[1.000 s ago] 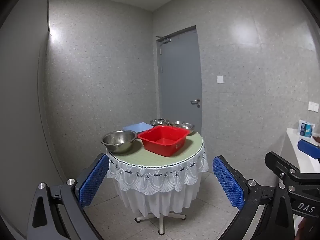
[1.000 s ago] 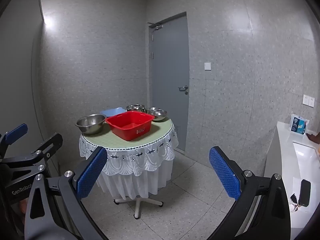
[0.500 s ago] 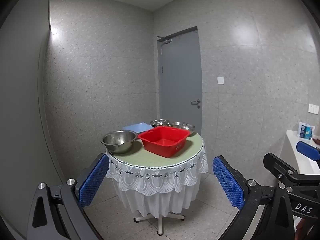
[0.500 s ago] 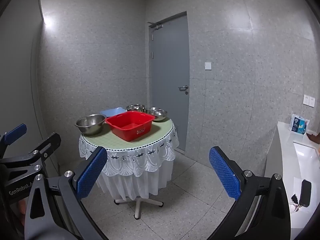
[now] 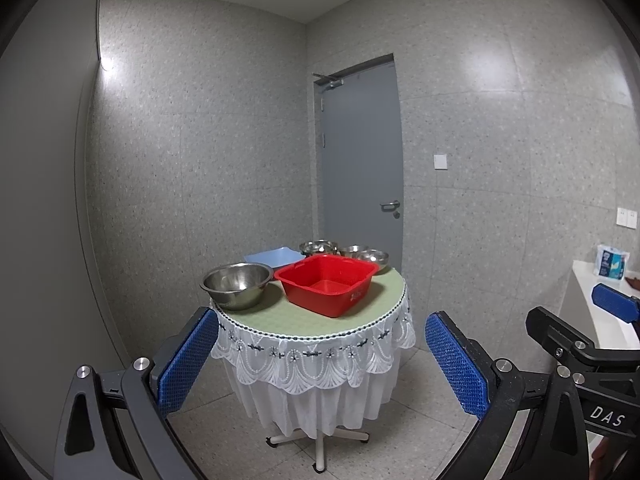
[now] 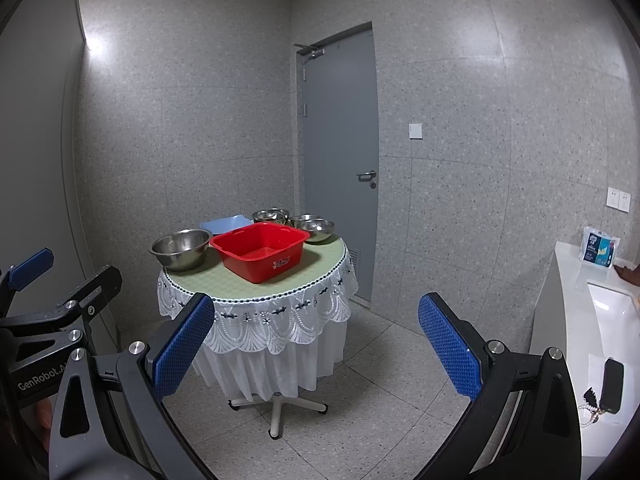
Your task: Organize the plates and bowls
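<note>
Two tools spread apart, empty: left tool point(image 5: 320, 364) near "DAS", right tool point(image 6: 316, 344) near "GenRobot".

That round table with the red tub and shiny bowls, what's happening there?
Nothing is being handled yet. A person holds the left gripper and the right gripper, both open and empty, well back from the round table. On it sit a red tub, empty inside, a big steel bowl, three smaller steel bowls behind, and a blue plate. The sorting has not started.
</note>
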A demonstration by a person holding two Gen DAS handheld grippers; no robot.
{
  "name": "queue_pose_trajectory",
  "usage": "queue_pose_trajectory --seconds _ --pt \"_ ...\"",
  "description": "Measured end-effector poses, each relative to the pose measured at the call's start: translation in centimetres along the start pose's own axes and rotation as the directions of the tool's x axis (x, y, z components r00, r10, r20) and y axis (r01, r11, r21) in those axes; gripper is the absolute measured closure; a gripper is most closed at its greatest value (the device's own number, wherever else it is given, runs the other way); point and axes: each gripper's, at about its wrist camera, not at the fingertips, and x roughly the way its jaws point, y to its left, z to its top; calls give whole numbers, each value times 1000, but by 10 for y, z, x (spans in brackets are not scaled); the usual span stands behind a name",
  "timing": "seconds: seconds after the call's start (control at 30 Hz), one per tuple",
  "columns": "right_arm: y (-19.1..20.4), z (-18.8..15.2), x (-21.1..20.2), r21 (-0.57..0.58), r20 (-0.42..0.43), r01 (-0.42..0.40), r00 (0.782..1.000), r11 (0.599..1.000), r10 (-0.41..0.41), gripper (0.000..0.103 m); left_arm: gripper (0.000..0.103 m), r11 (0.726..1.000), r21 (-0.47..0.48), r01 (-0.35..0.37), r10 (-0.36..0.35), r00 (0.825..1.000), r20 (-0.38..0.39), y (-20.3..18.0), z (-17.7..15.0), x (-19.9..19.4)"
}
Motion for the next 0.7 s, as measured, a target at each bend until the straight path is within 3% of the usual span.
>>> queue_pose_trajectory --seconds 0.7 --pt "-4 1 2 6 0 -2 1000 1000 2 0 1 1000 -1 5 -5 1000 1 -1 -2 3"
